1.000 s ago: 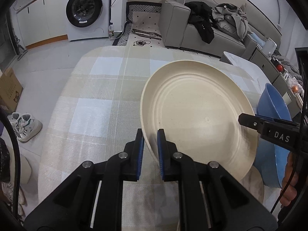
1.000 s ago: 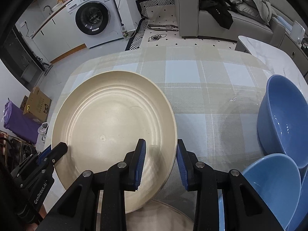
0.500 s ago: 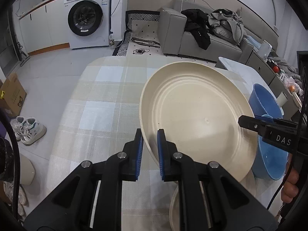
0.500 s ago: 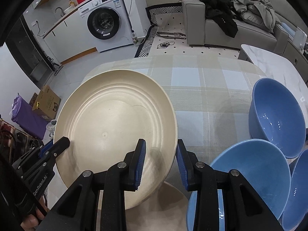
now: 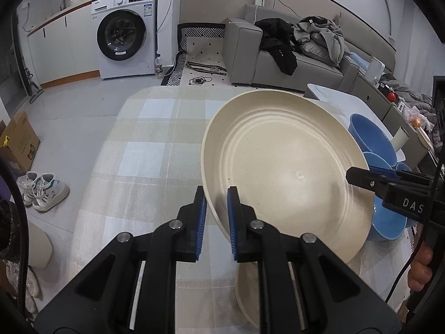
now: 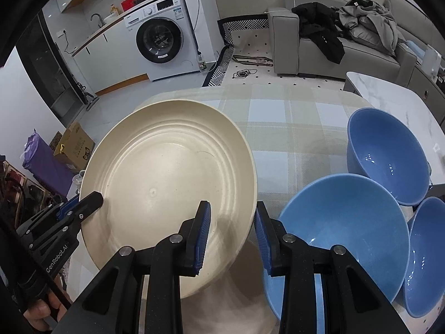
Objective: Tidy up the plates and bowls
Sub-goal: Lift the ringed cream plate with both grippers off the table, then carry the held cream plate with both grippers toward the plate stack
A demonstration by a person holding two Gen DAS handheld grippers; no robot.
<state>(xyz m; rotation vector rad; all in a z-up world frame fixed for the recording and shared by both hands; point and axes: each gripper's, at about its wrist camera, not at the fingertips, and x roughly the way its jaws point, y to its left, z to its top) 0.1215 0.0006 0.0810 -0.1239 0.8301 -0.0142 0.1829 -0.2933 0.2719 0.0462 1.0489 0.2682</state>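
A large cream plate [image 5: 283,167] [image 6: 167,178] hangs tilted above the checked tablecloth [image 5: 144,161], carried between both grippers. My left gripper [image 5: 217,194] is shut on the plate's left rim. My right gripper [image 6: 232,208] is shut on the opposite rim, one pad on the plate's inside and one outside. A second cream plate [image 5: 250,292] [image 6: 236,292] lies on the table under the lifted one, mostly hidden. Three blue bowls stand to the right: a far one [image 6: 386,156], a near one [image 6: 342,228] and one at the edge [image 6: 425,256].
A white marble table [image 6: 389,91] adjoins the far right. On the floor at the left lie white shoes [image 5: 44,189] and a cardboard box [image 5: 19,139]. A washing machine [image 5: 125,33] and a grey sofa [image 5: 278,64] stand beyond the table.
Both grippers have risen with the cream plate held between them. The second cream plate beneath and more of the blue bowls have come into view.
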